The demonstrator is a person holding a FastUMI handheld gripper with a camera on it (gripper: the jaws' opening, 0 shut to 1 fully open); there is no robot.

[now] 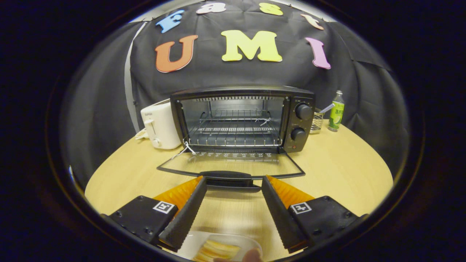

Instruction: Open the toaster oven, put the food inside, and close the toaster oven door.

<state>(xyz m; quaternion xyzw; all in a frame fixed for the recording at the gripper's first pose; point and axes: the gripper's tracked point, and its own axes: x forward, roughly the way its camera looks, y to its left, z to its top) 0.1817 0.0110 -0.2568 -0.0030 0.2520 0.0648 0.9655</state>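
Observation:
A black toaster oven (243,120) stands on the wooden table (338,171) with its glass door (231,165) folded down flat toward me. Its wire rack (235,133) inside is bare. The door's black handle (229,178) lies just ahead of my fingertips. My gripper (234,182) is open, its two fingers spread wide with nothing between them. Below and behind the fingers, close to me, a clear dish (218,247) holds pale yellow food (218,250). A fingertip of a person (251,255) touches the dish's near edge.
A white pop-up toaster (160,125) stands just left of the oven. To the oven's right are a wire basket (317,120) and a green bottle (336,112). Bare tabletop lies on both sides of the open door.

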